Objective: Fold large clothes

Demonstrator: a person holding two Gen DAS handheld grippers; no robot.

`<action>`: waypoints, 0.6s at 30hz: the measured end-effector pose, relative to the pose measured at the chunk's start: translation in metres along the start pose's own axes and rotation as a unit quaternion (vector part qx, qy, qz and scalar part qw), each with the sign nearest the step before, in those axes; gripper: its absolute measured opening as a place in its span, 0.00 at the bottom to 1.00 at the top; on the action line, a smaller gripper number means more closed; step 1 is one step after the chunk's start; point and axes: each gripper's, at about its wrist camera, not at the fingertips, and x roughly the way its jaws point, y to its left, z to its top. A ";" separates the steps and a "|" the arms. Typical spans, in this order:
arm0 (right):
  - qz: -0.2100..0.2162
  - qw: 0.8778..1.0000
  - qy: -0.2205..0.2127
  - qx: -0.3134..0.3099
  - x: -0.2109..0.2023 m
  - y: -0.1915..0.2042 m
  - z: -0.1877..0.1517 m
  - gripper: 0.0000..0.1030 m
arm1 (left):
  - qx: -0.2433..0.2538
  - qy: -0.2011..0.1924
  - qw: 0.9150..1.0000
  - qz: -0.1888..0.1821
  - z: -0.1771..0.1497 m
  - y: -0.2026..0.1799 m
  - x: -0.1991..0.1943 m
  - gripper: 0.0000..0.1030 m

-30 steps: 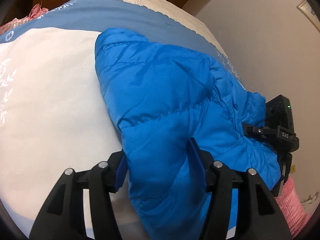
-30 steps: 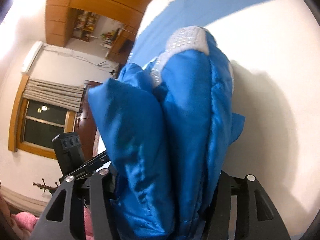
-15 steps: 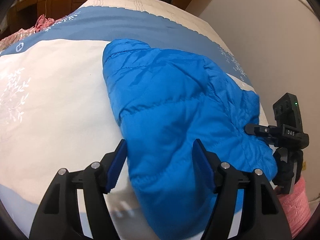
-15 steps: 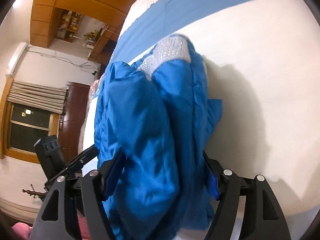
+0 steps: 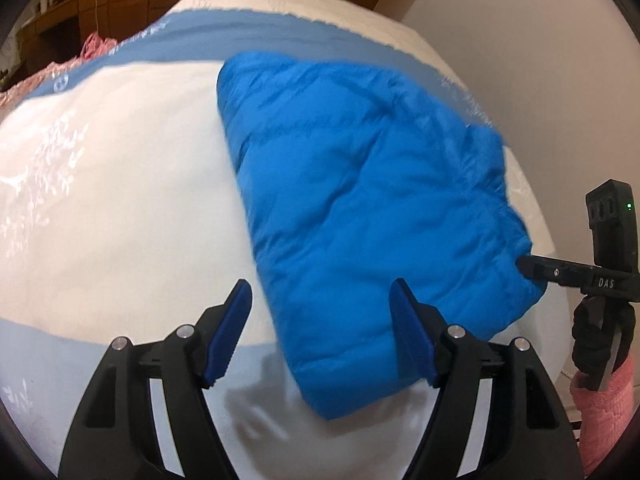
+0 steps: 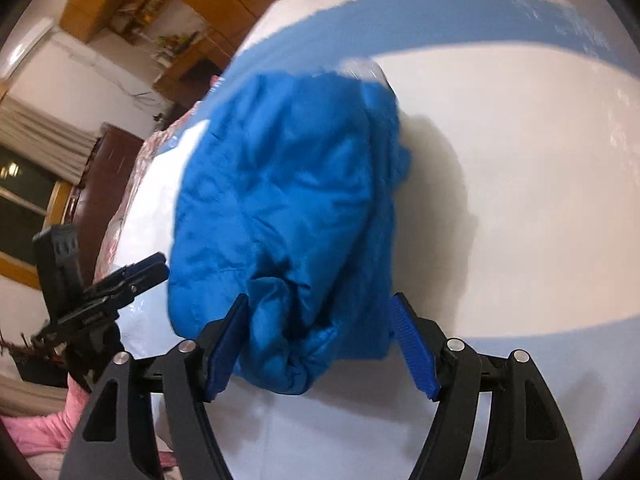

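Now one blue jacket point(image 5: 372, 216) on one bed point(image 5: 120, 208), two grippers, left point(image 5: 320, 332), right point(image 6: 320, 344), just opened wide, empty

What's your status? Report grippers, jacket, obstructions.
Left gripper open, jaws just opened, clear of cloth. Right gripper open, astride the bundle's end. Blue jacket folded, lying on the bed. Nothing in the way.

The letters "DAS" stand in white on the black body of the right hand-held gripper point(image 5: 524, 266), seen from the left wrist.
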 end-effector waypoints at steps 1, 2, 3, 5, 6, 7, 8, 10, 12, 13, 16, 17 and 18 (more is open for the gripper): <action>-0.005 1.000 0.001 0.008 0.005 -0.006 -0.002 0.71 | -0.002 0.003 1.000 0.001 0.000 0.002 0.005 0.72; -0.012 1.000 0.001 0.008 0.009 -0.009 -0.002 0.75 | -0.008 0.008 1.000 -0.001 -0.003 0.006 0.010 0.74; -0.028 1.000 0.004 0.010 0.016 -0.013 -0.003 0.76 | -0.014 0.011 1.000 -0.006 -0.004 0.008 0.013 0.75; -0.034 0.999 0.009 0.015 0.023 -0.014 -0.005 0.76 | -0.023 0.013 1.000 -0.007 -0.007 0.012 0.018 0.76; -0.035 0.999 0.008 0.016 0.025 -0.014 -0.006 0.76 | -0.028 0.012 1.000 -0.006 -0.008 0.013 0.018 0.76; -0.036 0.999 0.007 0.017 0.027 -0.013 -0.004 0.76 | -0.030 0.012 0.999 -0.005 -0.008 0.012 0.016 0.76; -0.037 0.999 0.006 0.017 0.025 -0.012 -0.004 0.76 | -0.031 0.011 0.999 0.001 -0.008 0.011 0.013 0.76; -0.049 0.999 -0.004 0.009 0.016 -0.007 -0.006 0.76 | -0.027 0.009 1.000 0.013 -0.009 0.007 0.004 0.75; -0.073 0.997 -0.015 -0.009 0.003 0.005 -0.010 0.77 | -0.024 0.005 0.999 0.024 -0.011 0.003 -0.007 0.75; -0.080 0.996 -0.019 -0.015 -0.001 0.012 -0.013 0.79 | -0.025 0.003 0.999 0.026 -0.012 0.001 -0.013 0.75; -0.106 0.993 -0.032 -0.029 -0.018 0.033 -0.020 0.89 | -0.033 -0.003 0.999 0.035 -0.019 -0.004 -0.029 0.78; -0.112 0.992 -0.038 -0.034 -0.023 0.042 -0.024 0.89 | -0.031 -0.003 0.999 0.043 -0.022 -0.007 -0.035 0.80; -0.113 0.992 -0.042 -0.038 -0.027 0.047 -0.026 0.90 | -0.028 -0.003 0.998 0.048 -0.024 -0.008 -0.040 0.82</action>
